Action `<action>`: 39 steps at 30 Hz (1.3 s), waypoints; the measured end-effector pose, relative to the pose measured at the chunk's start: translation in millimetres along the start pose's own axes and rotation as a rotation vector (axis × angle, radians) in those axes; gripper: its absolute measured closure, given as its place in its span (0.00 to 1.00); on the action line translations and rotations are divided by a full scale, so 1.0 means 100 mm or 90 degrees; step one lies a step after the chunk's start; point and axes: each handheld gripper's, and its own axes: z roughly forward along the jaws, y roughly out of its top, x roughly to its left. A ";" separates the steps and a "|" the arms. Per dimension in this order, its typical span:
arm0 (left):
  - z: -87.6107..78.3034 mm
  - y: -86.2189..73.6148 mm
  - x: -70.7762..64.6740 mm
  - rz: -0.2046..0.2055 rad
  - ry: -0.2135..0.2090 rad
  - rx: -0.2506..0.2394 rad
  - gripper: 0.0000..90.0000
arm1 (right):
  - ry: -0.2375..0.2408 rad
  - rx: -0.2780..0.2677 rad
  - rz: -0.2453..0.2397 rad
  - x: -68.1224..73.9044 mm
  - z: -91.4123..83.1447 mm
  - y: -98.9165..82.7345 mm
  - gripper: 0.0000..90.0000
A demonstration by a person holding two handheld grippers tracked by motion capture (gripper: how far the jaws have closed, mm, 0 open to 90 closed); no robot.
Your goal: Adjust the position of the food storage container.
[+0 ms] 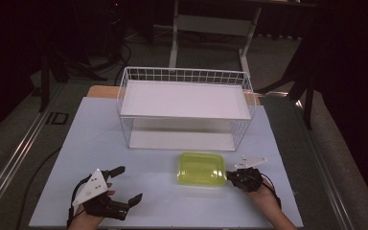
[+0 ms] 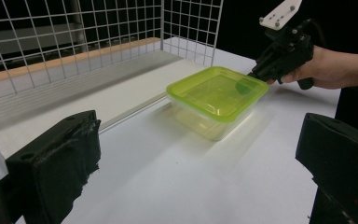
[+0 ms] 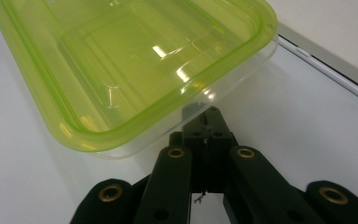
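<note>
Just ahead of the right tongs [image 3: 204,122], the food container [image 3: 135,70] is glossy, translucent plastic with a yellow-green lid. Beyond it, the white wire basket [image 1: 184,75] looks coated metal. The tabletop [image 1: 100,139] is smooth, matt white.

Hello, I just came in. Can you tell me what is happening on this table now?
A person works at a table with a gripper in each hand. The right gripper has its jaws closed at the edge of a clear container with a green lid, which sits in front of a white wire basket. Whether it pinches the rim is hard to tell. The left gripper is open, apart from the container and holding nothing.
</note>
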 end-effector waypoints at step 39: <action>0.01 -0.02 0.00 0.000 -0.003 0.007 0.01 | -0.025 0.032 -0.109 0.31 0.19 0.30 0.82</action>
